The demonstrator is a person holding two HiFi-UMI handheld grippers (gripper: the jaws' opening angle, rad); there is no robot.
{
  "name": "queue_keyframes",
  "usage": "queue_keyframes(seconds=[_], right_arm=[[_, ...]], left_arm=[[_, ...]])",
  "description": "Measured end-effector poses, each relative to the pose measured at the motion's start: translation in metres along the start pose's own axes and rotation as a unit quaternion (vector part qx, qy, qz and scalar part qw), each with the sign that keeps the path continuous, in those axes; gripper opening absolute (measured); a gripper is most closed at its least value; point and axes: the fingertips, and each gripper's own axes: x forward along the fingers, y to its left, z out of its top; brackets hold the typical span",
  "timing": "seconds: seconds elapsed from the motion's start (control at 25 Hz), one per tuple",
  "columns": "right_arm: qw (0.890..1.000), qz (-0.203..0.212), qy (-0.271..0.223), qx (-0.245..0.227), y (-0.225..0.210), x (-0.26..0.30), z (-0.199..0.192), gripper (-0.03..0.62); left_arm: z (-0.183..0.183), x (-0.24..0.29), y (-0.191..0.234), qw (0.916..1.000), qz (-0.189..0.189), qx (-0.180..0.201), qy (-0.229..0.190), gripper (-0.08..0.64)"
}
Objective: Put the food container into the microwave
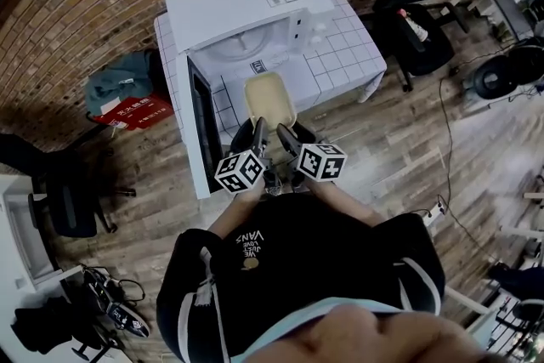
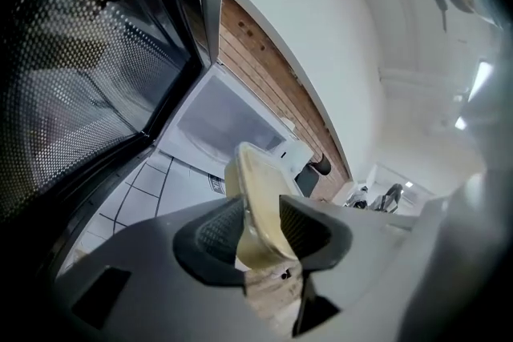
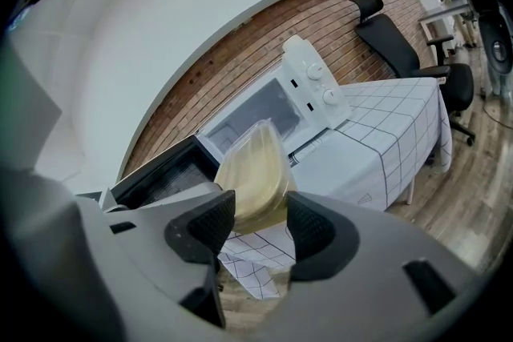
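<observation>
A pale yellow food container (image 1: 269, 100) with a clear lid hangs in the air in front of the white microwave (image 1: 242, 8). The microwave's door (image 1: 201, 125) stands swung open to the left, and its white cavity (image 1: 241, 47) shows. My left gripper (image 1: 257, 137) is shut on the container's near left edge, and my right gripper (image 1: 284, 138) is shut on its near right edge. In the left gripper view the container (image 2: 255, 208) sits edge-on between the jaws. In the right gripper view the container (image 3: 252, 179) is clamped the same way, with the microwave (image 3: 280, 104) beyond it.
The microwave stands on a table with a white checked cloth (image 1: 345, 55). A black office chair (image 1: 414, 21) is at the right, another chair (image 1: 64, 195) at the left. A teal bag and red box (image 1: 127, 98) lie on the wooden floor by the brick wall.
</observation>
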Motion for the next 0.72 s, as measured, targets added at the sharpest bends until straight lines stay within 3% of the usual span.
queue_keyframes(seconds=[0.72], right_arm=[[0.997,0.045,0.064,-0.027,-0.020,0.062,0.040,0.196]], left_arm=[[0.023,0.056,0.022,0.9974,0.063,-0.017,-0.031,0.143]])
